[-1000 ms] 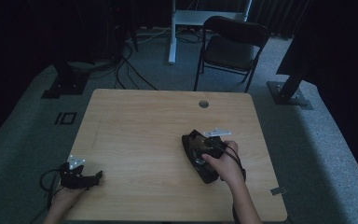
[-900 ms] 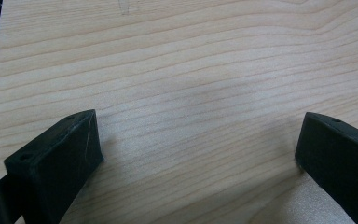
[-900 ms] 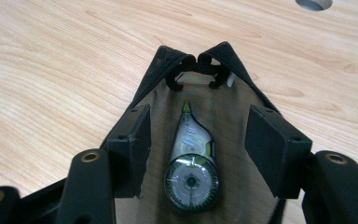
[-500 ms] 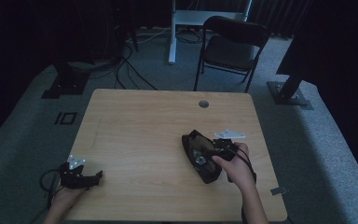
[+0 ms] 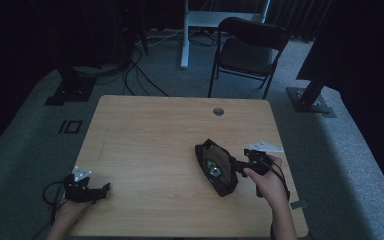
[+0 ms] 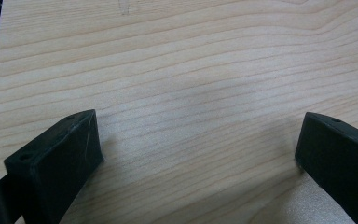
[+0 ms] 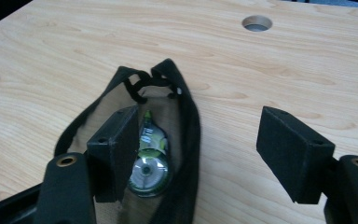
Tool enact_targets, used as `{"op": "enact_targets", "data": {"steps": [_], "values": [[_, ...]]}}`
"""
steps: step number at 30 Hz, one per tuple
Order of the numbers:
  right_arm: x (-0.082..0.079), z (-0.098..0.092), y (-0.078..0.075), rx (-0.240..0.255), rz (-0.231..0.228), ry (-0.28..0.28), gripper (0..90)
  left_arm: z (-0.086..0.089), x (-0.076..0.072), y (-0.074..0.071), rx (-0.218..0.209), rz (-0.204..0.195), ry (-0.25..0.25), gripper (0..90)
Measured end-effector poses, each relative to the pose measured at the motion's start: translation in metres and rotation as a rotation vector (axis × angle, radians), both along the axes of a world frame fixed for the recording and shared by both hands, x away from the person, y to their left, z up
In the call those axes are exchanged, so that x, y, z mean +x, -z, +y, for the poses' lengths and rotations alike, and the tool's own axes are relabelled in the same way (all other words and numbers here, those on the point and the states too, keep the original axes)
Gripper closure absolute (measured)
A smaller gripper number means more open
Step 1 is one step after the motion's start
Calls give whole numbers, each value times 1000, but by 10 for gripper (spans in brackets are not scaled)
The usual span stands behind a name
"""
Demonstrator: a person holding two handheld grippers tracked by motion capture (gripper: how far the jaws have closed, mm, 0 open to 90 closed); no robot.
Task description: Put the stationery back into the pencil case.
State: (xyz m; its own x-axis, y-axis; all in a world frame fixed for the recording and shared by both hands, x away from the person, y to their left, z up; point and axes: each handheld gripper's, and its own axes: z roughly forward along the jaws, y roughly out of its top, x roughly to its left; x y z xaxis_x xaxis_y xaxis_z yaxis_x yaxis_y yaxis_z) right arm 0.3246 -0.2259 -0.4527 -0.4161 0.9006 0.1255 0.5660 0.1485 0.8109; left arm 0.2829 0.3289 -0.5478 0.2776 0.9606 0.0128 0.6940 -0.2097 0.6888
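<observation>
Right gripper (image 5: 237, 169): jaws apart and just been opening, nothing clamped, at the pouch's right edge.
Left gripper (image 5: 102, 189): jaws wide over bare wood.
Pouch (image 5: 216, 166): open, black, right of table centre, long axis running away from the person.
Inside, right gripper view: correction tape roller (image 7: 148, 161), tip pointing toward cable hole (image 7: 257, 22).
Table (image 5: 155, 135): pale wood.
Room: dim, chair (image 5: 247, 50) beyond.

Black folding chair (image 5: 250, 50) beyond wooden table (image 5: 150, 145); cables (image 5: 130, 75) on grey carpet (image 5: 30, 130); round hole (image 5: 218, 111) in tabletop.

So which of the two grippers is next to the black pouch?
The right gripper, jaws open beside the black pouch; the left gripper rests apart over bare table.
</observation>
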Motion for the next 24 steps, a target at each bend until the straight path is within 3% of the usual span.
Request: {"op": "enact_targets", "data": {"steps": [11,19,24], "values": [[-4,-28,12,-13,-18,54,232,0,0,0,0,0,0,4],[-8,-44,33,-46,11,58,205,0,0,0,2,0,1,4],[-12,-52,49,-40,40,35,182,0,0,0,1,-1,1,4]]}}
